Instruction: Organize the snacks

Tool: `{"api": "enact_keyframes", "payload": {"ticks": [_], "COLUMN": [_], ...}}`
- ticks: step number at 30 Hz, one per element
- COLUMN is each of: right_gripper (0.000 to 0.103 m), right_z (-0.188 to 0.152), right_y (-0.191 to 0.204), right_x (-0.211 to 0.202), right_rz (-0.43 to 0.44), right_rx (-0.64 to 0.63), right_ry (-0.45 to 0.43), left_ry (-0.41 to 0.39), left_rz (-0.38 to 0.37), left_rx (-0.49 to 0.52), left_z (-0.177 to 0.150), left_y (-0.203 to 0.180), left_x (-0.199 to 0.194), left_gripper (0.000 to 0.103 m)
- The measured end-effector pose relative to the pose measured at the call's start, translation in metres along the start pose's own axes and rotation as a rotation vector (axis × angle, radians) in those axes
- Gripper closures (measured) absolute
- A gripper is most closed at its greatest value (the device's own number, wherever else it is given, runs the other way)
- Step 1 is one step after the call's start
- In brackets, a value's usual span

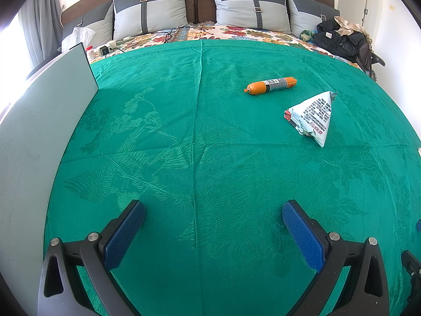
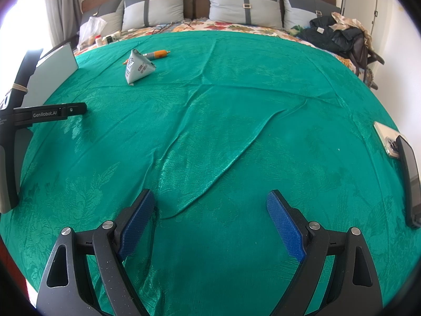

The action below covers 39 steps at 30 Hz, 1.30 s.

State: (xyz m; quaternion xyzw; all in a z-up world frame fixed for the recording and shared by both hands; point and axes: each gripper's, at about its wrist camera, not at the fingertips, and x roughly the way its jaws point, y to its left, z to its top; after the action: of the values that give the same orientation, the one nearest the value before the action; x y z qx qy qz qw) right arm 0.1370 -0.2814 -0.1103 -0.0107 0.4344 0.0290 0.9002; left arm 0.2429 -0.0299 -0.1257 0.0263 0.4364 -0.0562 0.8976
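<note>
An orange sausage stick (image 1: 271,85) with a grey label lies on the green bedspread, far ahead and right of my left gripper (image 1: 213,212). Just right of it and nearer sits a white pyramid-shaped snack packet (image 1: 313,117). My left gripper is open over bare cloth, nothing between its blue pads. In the right wrist view the packet (image 2: 138,67) stands far off at the upper left, with the sausage (image 2: 158,54) partly hidden behind it. My right gripper (image 2: 210,201) is open too, above a fold in the cloth. The left gripper's body (image 2: 15,121) shows at that view's left edge.
A pale grey-white board or box wall (image 1: 39,126) stands along the left. Two phones (image 2: 400,163) lie at the right edge of the green bedspread (image 2: 236,121). Pillows (image 1: 247,8), dark clothes (image 1: 339,39), a plastic bag and cables crowd the head of the bed.
</note>
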Motion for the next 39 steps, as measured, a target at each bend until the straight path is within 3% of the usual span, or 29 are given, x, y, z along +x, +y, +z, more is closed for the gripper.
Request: {"api": "enact_keyframes", "payload": {"ticks": [27, 29, 35, 39], "right_gripper": [0.010, 0.011, 0.011, 0.011], "right_z": [0.005, 0.013, 0.067, 0.118], "right_y": [0.000, 0.000, -0.003, 0.032], "right_x": [0.001, 0.000, 0.024, 0.065], "right_rz": [0.003, 0.007, 0.165, 0.231], "right_rx": [-0.010, 0.000, 0.098, -0.027], "right_ry": [0.038, 0.035, -0.035, -0.049], "left_ry": [0.000, 0.000, 0.000, 0.000], "left_rz": [0.001, 0.001, 0.002, 0.001], "left_rx": [0.000, 0.000, -0.001, -0.001], "left_z": [0.000, 0.000, 0.000, 0.001], "left_y": [0.000, 0.000, 0.000, 0.000], "left_x": [0.000, 0.000, 0.000, 0.000], "left_gripper": [0.000, 0.000, 0.000, 0.000]}}
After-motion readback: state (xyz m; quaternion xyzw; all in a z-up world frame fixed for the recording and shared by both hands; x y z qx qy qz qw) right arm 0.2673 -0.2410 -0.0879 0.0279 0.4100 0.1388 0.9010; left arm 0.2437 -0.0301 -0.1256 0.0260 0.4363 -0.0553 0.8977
